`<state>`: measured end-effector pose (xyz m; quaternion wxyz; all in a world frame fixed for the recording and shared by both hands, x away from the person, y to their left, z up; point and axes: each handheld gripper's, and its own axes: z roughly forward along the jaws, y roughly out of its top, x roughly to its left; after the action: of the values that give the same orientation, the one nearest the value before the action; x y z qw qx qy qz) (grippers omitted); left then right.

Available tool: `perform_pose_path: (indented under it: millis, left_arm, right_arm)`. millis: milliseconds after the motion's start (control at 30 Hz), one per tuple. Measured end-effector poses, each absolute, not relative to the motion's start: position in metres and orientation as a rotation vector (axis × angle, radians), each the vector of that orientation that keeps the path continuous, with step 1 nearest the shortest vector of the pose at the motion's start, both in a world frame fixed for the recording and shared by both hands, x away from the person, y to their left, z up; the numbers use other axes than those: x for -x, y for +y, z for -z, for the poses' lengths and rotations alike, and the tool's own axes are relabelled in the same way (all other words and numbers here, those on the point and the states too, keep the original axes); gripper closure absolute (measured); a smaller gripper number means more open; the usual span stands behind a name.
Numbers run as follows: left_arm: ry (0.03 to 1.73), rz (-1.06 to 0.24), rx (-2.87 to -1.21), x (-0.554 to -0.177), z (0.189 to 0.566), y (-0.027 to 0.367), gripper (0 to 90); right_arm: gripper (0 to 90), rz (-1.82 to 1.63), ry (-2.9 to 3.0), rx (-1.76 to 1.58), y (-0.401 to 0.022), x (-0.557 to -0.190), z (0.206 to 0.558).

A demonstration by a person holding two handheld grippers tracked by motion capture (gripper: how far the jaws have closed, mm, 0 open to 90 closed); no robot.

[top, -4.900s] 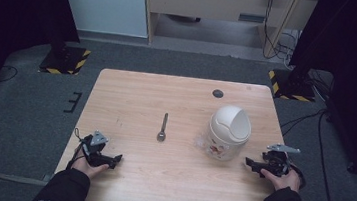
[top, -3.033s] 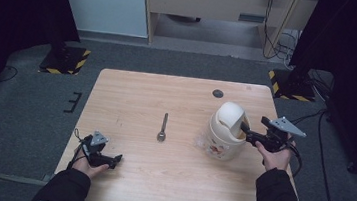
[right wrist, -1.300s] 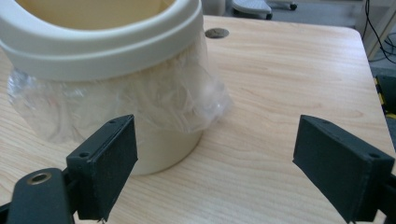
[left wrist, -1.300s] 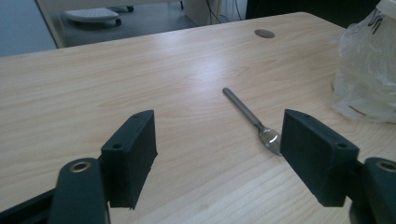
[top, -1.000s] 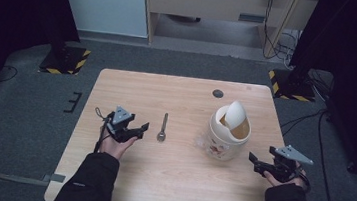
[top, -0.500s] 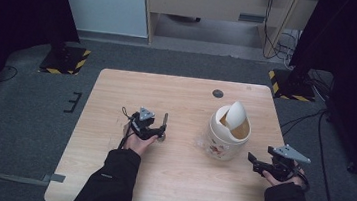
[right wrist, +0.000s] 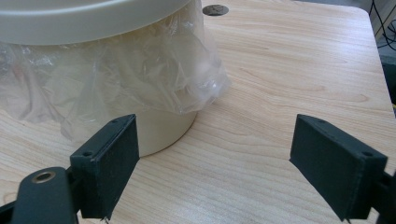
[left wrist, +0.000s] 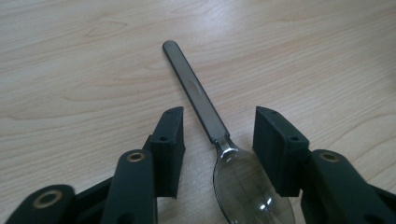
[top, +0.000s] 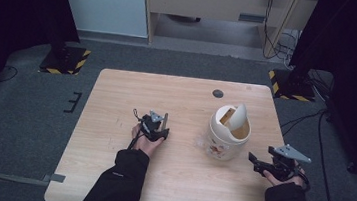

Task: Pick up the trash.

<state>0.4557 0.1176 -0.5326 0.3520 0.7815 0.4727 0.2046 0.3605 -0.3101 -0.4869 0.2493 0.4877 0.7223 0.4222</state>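
A metal spoon (left wrist: 196, 91) lies flat on the wooden table (top: 116, 99), its bowl toward me in the left gripper view and its handle (top: 165, 119) pointing away. My left gripper (left wrist: 219, 116) is low over it and has just been closing its jaws. They stand either side of the spoon's neck with a gap at each pad, so it is open. A cream swing-lid bin (top: 225, 135) stands to the right, its flap (top: 237, 116) tilted open. My right gripper (top: 253, 161) rests open beside the bin (right wrist: 163, 128).
A clear plastic liner (right wrist: 116, 79) bulges out under the bin's rim. A dark round cable hole (top: 218, 93) sits in the table's far edge area. Black stands and cables line the floor beyond the table.
My left hand has moved right and down from the table's left side to the spoon, its jaws narrowing around it. The bin flap has swung open. The right hand is back by the table's right edge.
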Motion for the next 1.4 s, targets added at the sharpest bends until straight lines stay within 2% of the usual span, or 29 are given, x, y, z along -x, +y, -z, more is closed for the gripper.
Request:
perform_pose_path:
  millis: [233, 400, 667, 833, 1133, 1400]
  left_arm:
    - [1.208, -0.547, -2.044, -0.454, 0.532, 0.117, 66.2]
    - [1.19, -0.547, -2.057, -0.452, 0.531, 0.118, 79.2]
    - [1.166, -0.499, -2.047, -0.446, 0.526, 0.126, 79.6]
    - [1.101, -0.511, -2.022, -0.436, 0.503, 0.136, 79.6]
    - [0.954, -0.541, -1.931, -0.399, 0.455, 0.16, 79.6]
    - [0.882, -0.557, -1.843, -0.367, 0.435, 0.173, 79.6]
  right_arm:
    - [15.6, -1.151, 1.968, -1.333, -0.31, -0.36, 0.486]
    - [15.5, -1.153, 1.963, -1.331, -0.311, -0.36, 0.486]
    - [15.5, -1.156, 1.957, -1.336, -0.312, -0.36, 0.485]
    - [15.5, -1.163, 1.951, -1.331, -0.312, -0.36, 0.483]
    - [16.5, -1.229, 1.894, -1.297, -0.311, -0.356, 0.468]
    - [18.1, -1.369, 1.785, -1.256, -0.31, -0.351, 0.44]
